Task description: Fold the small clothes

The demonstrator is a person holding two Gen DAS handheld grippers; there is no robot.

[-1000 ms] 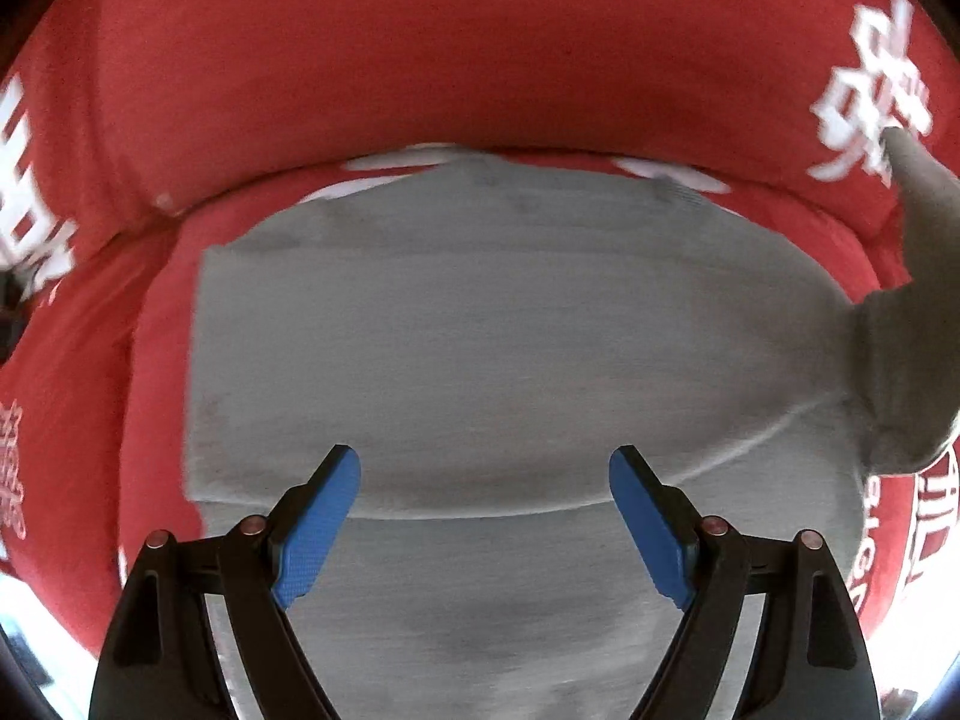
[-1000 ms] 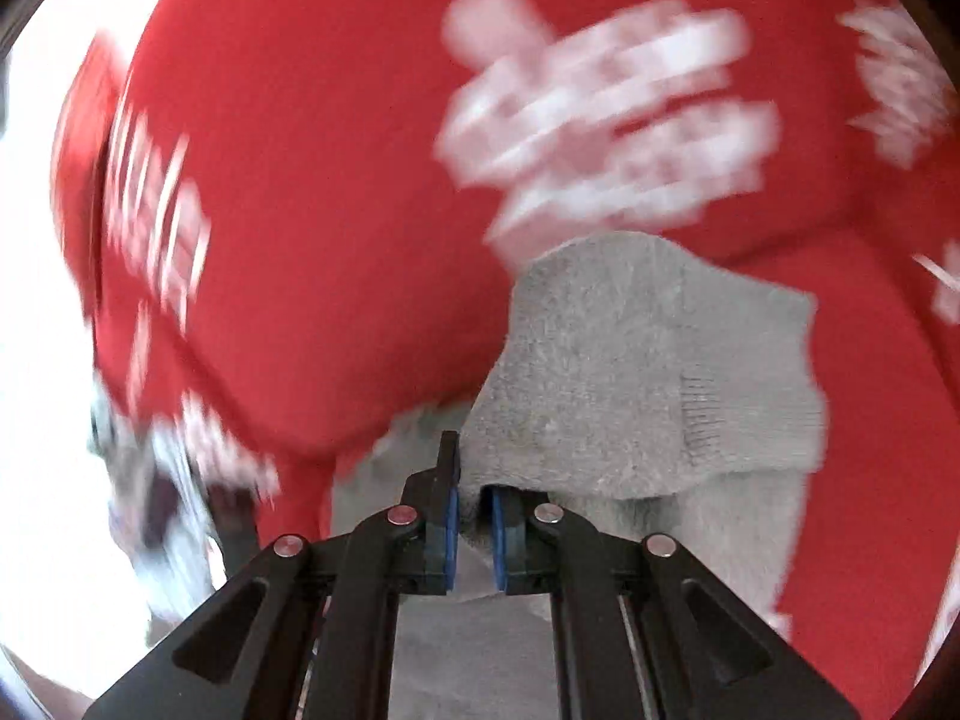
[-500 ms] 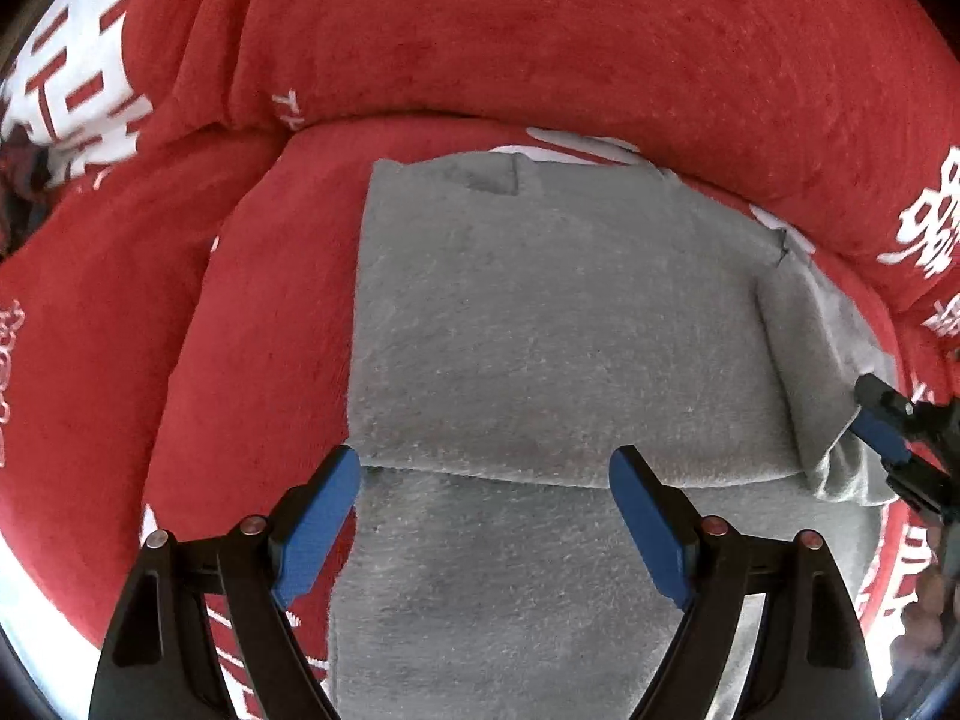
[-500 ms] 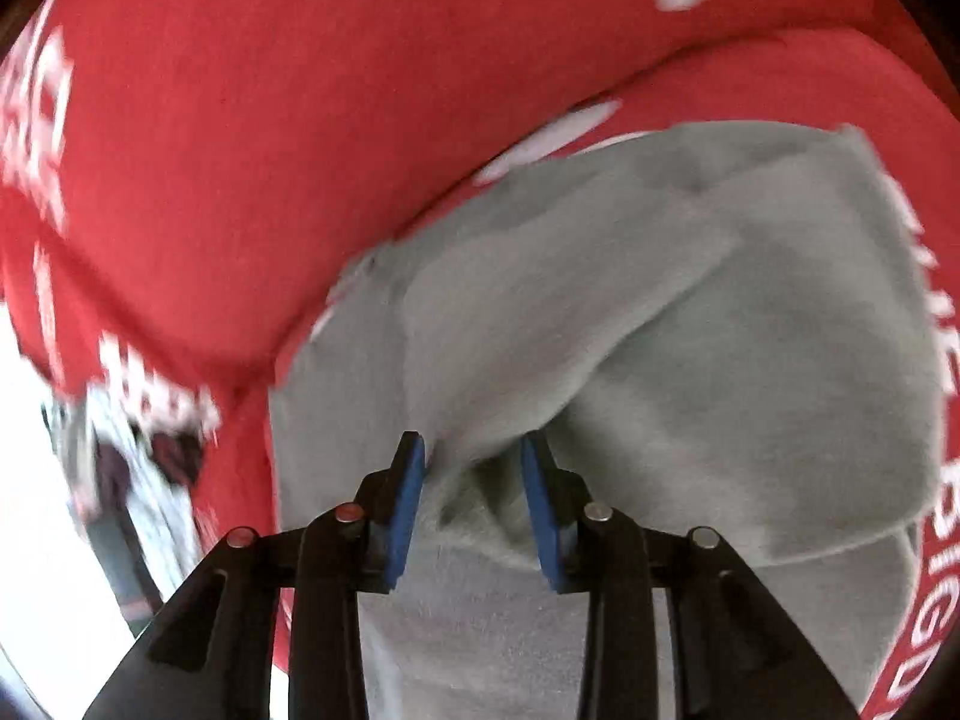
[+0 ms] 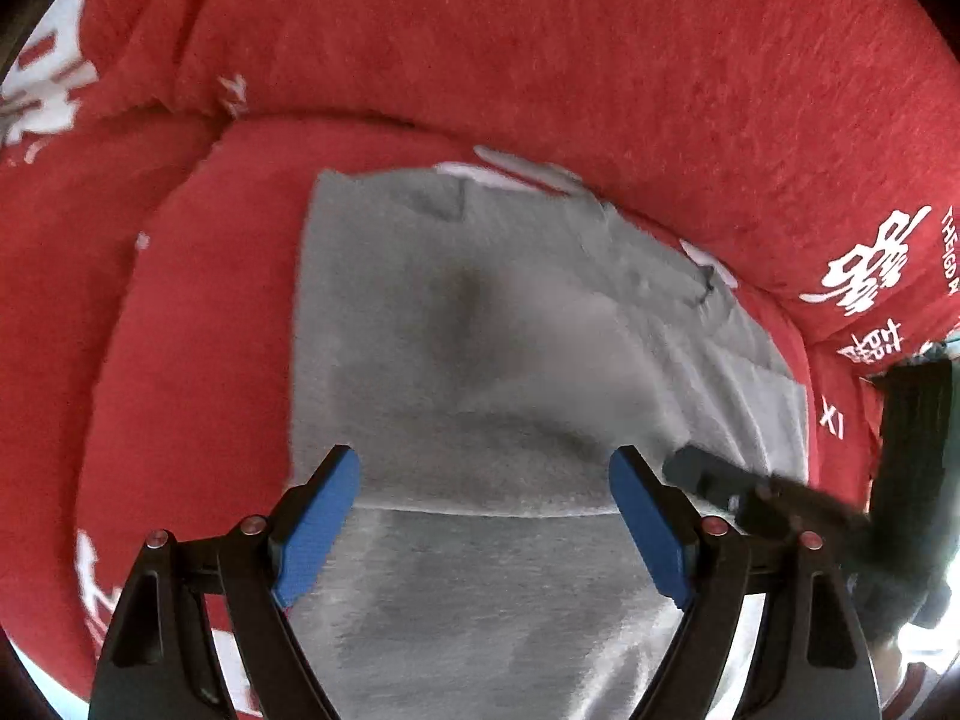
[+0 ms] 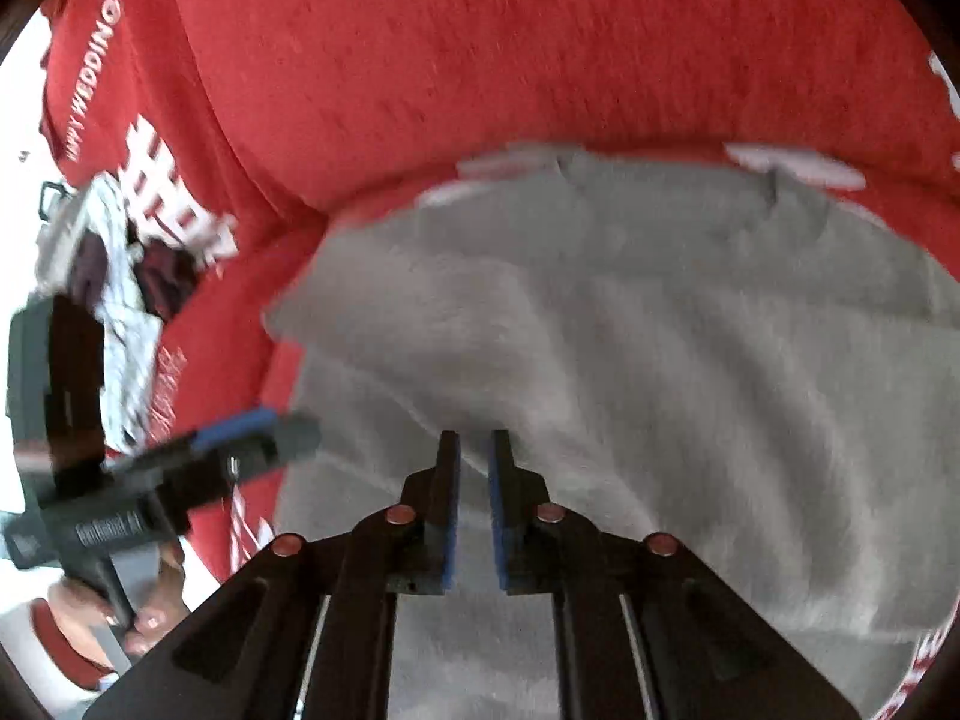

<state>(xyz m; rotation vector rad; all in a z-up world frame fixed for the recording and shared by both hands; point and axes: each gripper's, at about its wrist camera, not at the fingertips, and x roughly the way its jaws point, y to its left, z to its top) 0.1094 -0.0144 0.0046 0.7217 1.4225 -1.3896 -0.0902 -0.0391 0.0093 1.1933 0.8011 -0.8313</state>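
The gray garment (image 5: 480, 324) lies flat on the red blanket (image 5: 540, 48), its far edge just short of the blanket's raised fold. A fold edge crosses the garment near the left tool (image 5: 483, 516), which hovers over it with jaws spread wide, holding nothing.

The right tool (image 6: 474, 468) sits low over the garment's right side with its jaws nearly together; whether cloth is pinched between them cannot be told from either view.

The step in hand seems to be laying the right side over the middle. To do it well, the flap's edge should land parallel to the garment's left edge. The left tool could press the middle so the lower layer does not slide on the soft blanket.
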